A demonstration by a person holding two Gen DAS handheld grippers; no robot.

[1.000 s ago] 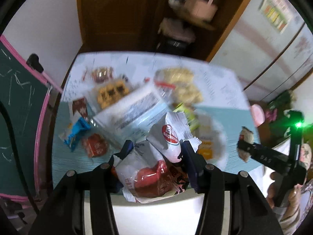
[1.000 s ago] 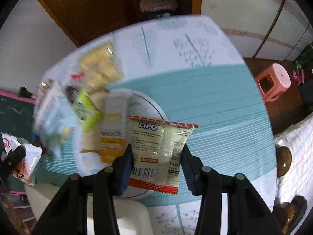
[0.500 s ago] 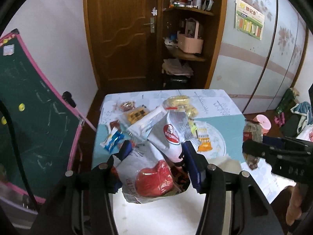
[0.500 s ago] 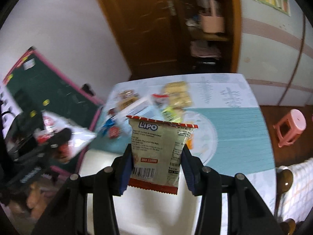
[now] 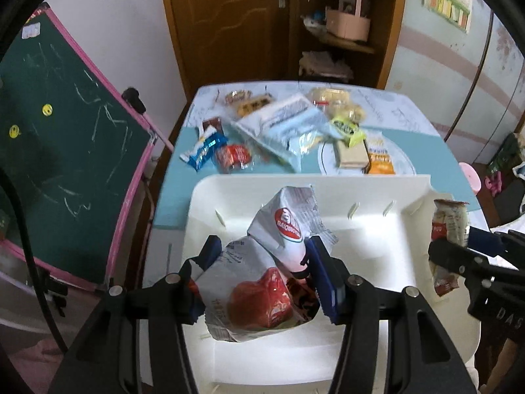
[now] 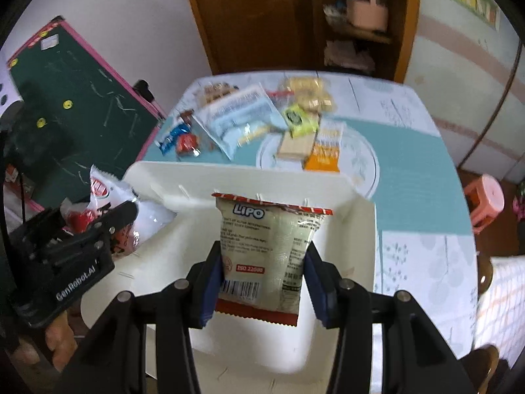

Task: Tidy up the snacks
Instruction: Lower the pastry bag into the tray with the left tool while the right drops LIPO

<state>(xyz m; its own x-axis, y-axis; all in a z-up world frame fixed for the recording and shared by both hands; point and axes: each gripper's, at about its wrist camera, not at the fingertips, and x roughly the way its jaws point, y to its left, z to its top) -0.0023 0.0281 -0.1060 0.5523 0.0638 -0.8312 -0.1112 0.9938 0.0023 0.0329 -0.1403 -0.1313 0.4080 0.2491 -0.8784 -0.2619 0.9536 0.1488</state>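
My left gripper (image 5: 264, 249) is shut on two snack packets at once: a white one with a red round logo (image 5: 288, 220) and a white one with a red picture (image 5: 259, 295). Both hang over the left part of a white plastic bin (image 5: 295, 179). My right gripper (image 6: 262, 252) is shut on a pale green Lipo packet (image 6: 265, 246) with red ends, held upright over the bin (image 6: 229, 169). In the right wrist view the left gripper (image 6: 82, 229) shows at the left with its packets. The right gripper (image 5: 459, 246) appears at the right of the left wrist view.
Beyond the bin, the teal-clothed table (image 5: 439, 157) carries a large pale-blue bag (image 5: 288, 124), a blue packet (image 5: 203, 149), a red packet (image 5: 233, 156) and a white plate (image 5: 405, 164) with biscuit packs. A green chalkboard (image 5: 65, 147) stands left, a pink stool (image 6: 485, 197) right.
Both grippers have pulled back from the table with their packets. The white bin has come into view under them, and the snacks on the table now lie farther off.
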